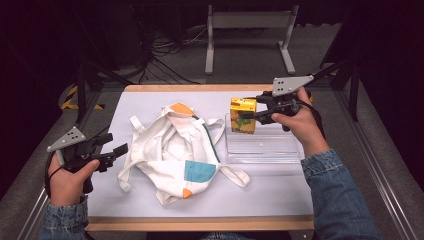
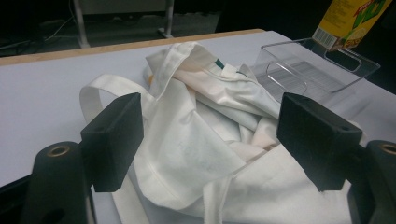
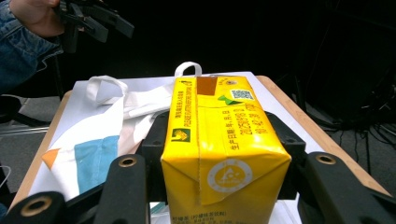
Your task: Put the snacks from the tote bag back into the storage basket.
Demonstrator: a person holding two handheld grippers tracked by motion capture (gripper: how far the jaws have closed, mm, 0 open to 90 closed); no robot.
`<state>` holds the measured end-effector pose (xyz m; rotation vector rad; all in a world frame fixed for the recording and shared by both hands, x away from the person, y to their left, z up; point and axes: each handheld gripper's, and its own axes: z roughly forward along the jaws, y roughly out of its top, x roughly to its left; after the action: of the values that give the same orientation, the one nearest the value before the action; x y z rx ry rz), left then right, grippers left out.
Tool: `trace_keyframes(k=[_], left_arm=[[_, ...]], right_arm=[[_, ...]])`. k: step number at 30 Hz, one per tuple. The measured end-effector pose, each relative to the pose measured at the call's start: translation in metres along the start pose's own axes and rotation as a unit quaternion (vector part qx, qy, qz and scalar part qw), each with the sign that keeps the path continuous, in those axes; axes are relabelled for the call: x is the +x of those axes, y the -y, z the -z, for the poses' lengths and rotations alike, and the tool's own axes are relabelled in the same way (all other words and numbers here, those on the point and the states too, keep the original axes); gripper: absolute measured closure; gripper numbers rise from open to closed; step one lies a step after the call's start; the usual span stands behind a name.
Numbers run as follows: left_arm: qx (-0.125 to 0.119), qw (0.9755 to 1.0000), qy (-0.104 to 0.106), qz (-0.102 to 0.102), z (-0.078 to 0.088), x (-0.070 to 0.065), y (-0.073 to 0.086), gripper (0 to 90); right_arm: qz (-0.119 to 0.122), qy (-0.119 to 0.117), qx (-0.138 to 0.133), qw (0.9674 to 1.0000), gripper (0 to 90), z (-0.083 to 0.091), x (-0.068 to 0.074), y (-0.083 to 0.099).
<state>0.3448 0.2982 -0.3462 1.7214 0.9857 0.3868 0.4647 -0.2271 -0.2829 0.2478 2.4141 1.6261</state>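
High view: right gripper jaws clamp yellow carton over clear tray; left gripper gapes beside bag.

Yellow drink carton with small Chinese print, a QR code, perhaps a date stamp

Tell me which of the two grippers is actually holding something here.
The right gripper: its jaws clamp the yellow drink carton over the clear tray. The left gripper stands open beside the white cloth bag, gripping nothing.
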Motion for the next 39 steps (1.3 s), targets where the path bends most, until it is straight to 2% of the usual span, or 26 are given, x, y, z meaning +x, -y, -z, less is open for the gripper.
trace_keyframes(k=[8, 29, 39], left_arm=[[0.002, 1.0, 0.0, -0.001, -0.002, 0.0, 0.0, 24.0], [0.004, 1.0, 0.0, -0.002, -0.003, 0.0, -0.001, 24.0], [0.004, 1.0, 0.001, -0.002, -0.003, 0.0, 0.0, 24.0]], right_arm=[[-0.017, -0.014, -0.002, 0.9998, 52.1, 0.002, -0.007, 0.018], [-0.023, -0.012, 0.014, 0.9996, 52.1, -0.009, -0.011, 0.057], [-0.022, -0.017, 0.026, 0.9993, 52.1, -0.017, -0.009, 0.066]])
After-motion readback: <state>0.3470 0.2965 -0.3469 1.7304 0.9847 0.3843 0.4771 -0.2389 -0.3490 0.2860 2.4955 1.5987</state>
